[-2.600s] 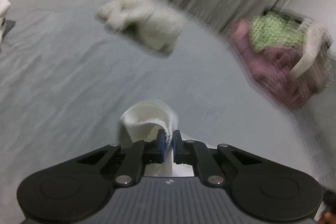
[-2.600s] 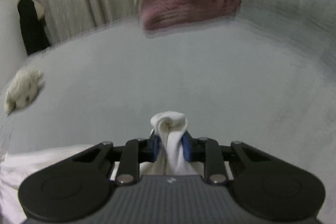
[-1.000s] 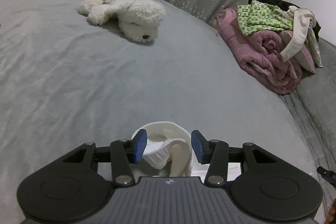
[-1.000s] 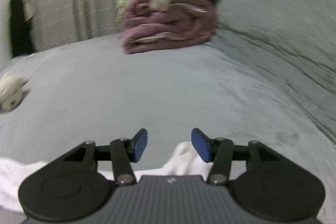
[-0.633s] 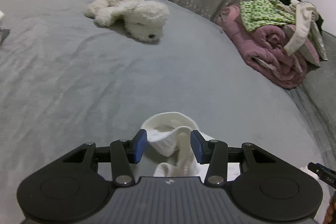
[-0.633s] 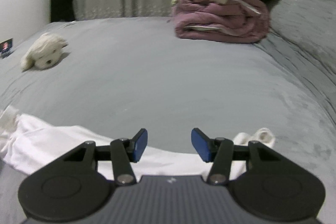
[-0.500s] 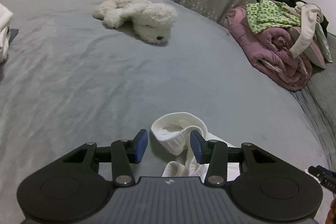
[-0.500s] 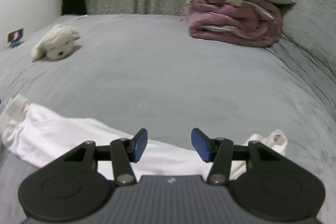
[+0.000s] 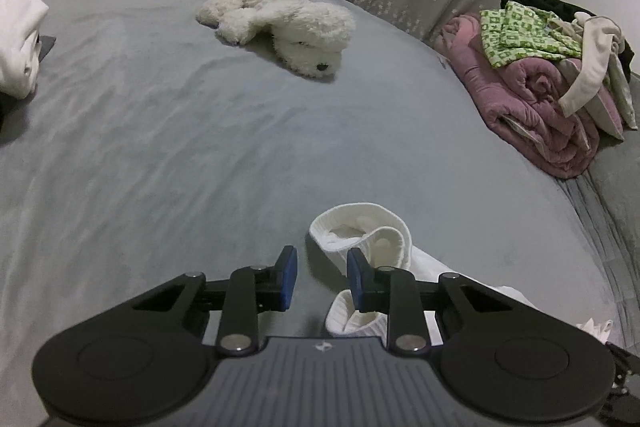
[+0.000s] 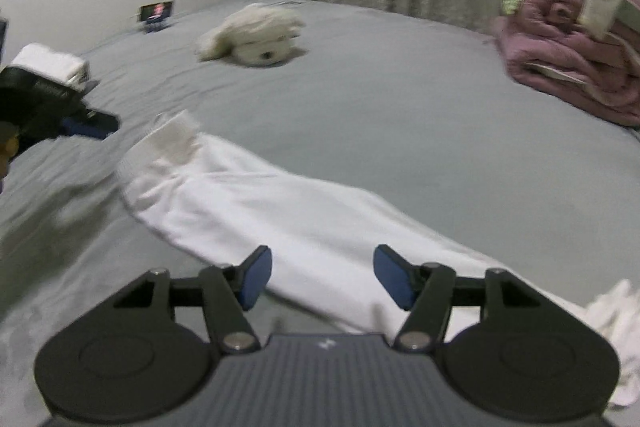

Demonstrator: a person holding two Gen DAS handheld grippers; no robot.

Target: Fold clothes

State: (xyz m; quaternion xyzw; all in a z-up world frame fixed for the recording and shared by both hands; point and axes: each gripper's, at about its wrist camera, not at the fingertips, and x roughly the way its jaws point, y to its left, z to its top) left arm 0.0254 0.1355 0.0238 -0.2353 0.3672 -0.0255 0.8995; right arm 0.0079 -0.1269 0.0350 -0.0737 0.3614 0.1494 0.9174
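White garment (image 10: pixel 280 211) lies stretched across the grey bed (image 9: pixel 160 147), its ribbed cuff (image 9: pixel 362 237) just ahead of the left gripper (image 9: pixel 322 277), whose jaws are spread and empty. Right gripper (image 10: pixel 322 277) hovers over the fabric, jaws wide, holding nothing.

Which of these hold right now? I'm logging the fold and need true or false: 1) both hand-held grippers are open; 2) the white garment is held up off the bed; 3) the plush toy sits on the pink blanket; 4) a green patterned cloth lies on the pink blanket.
1) True: left hand-held gripper and right hand-held gripper are open, holding nothing.
2) False: the white garment lies on the bed.
3) False: the plush toy lies on the bed, apart from the pink blanket.
4) True: the green cloth is on top.
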